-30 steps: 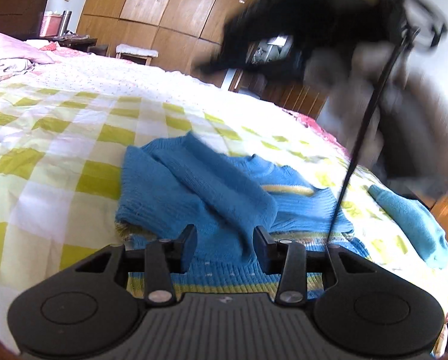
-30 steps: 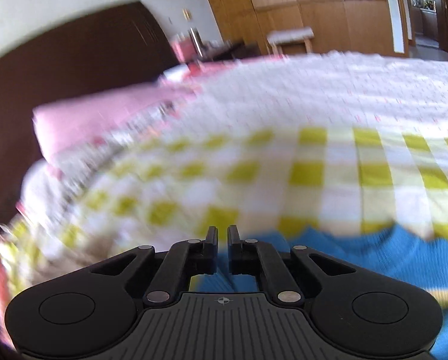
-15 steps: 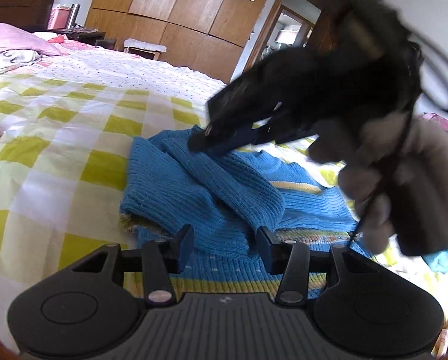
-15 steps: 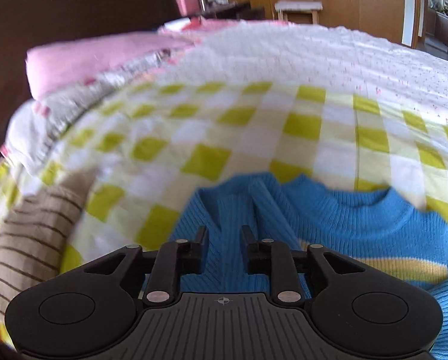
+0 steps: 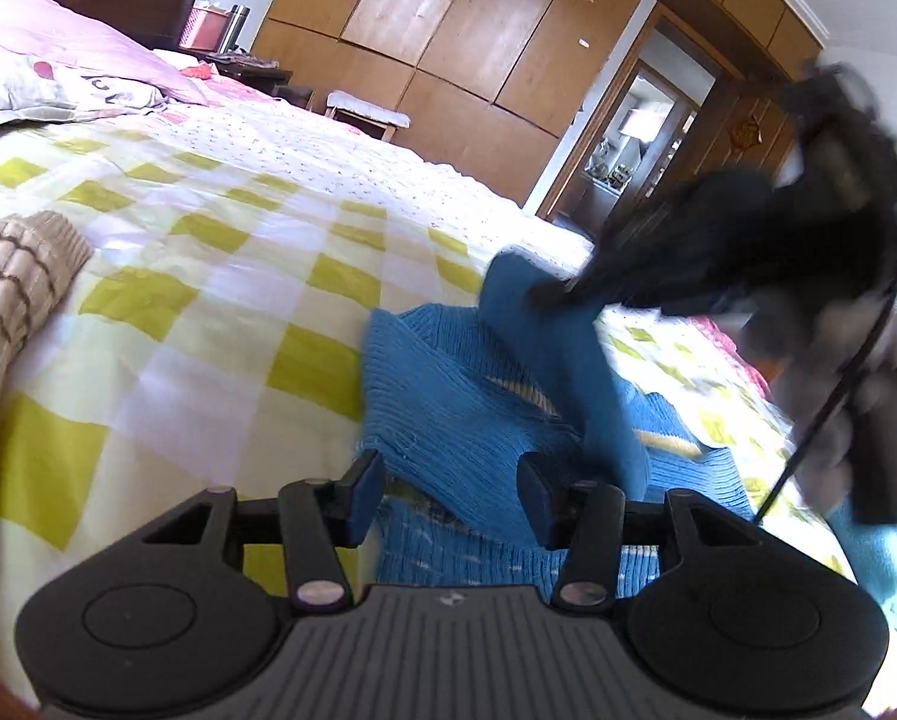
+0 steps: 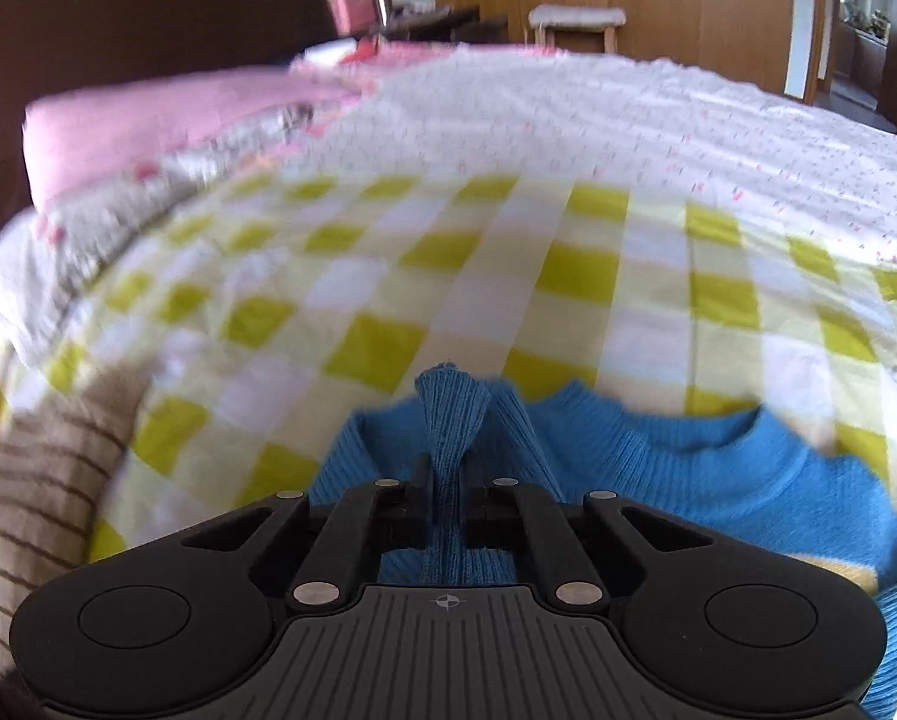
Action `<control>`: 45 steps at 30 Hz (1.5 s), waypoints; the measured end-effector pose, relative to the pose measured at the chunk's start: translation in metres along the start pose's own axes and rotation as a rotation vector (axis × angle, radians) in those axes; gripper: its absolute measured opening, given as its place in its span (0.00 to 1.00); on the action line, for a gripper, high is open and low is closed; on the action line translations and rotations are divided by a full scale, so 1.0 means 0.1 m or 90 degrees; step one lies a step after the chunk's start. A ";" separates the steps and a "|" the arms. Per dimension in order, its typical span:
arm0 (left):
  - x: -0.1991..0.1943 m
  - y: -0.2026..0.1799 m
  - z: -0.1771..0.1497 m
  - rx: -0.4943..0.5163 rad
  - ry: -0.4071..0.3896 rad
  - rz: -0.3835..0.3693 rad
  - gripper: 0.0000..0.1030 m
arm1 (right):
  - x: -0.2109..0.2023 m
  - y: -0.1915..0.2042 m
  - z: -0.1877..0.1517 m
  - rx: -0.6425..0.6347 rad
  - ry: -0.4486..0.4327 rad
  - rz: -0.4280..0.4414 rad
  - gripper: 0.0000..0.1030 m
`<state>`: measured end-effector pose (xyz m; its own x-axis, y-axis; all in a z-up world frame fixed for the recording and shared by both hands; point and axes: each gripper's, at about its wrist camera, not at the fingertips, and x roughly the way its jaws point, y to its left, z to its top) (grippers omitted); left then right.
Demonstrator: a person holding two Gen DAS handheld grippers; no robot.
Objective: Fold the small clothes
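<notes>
Blue knit sweater [image 5: 466,420] lies on the yellow-and-white checked bedspread [image 5: 208,276], partly folded, cream-and-yellow stripes showing across its body. Neckline visible in the right wrist view [image 6: 688,444].

One sleeve [image 6: 448,432] is raised off the sweater: your right gripper [image 6: 446,504] has its fingers closed tight on the ribbed cuff, which stands up between them above the body of the garment. Left wrist view shows the same gripper [image 5: 568,294] blurred, above the sweater's far side, with the sleeve [image 5: 562,372] hanging from it down onto the sweater.

Your left gripper [image 5: 448,480] sits over the sweater's near hem, fingers spread wide, holding nothing; knit fabric lies between and below the tips.

Left of the sweater: a beige, brown-striped knit [image 5: 10,288] on the bedspread. Beyond the sweater, towards the headboard: pink pillow [image 6: 166,126]. Wooden wardrobe doors [image 5: 448,30] stand past the bed.
</notes>
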<state>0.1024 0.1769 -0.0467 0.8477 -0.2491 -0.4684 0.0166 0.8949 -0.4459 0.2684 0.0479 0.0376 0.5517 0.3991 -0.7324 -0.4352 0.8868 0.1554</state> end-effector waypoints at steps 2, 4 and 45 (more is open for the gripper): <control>-0.01 -0.02 -0.01 0.005 -0.005 -0.006 0.55 | -0.26 -0.10 0.13 0.035 -0.047 0.022 0.06; -0.03 -0.06 -0.01 0.013 -0.014 -0.012 0.56 | -0.53 -0.19 0.28 0.071 -0.105 0.059 0.06; -0.01 -0.73 -0.26 0.166 0.088 0.188 0.64 | -0.75 -2.25 -1.65 0.472 -0.135 0.112 0.38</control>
<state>0.0864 0.1023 -0.0332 0.7575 0.0006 -0.6528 -0.0675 0.9947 -0.0773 0.2078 -0.2203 -0.0513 0.6756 0.5171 -0.5256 0.0183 0.7008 0.7131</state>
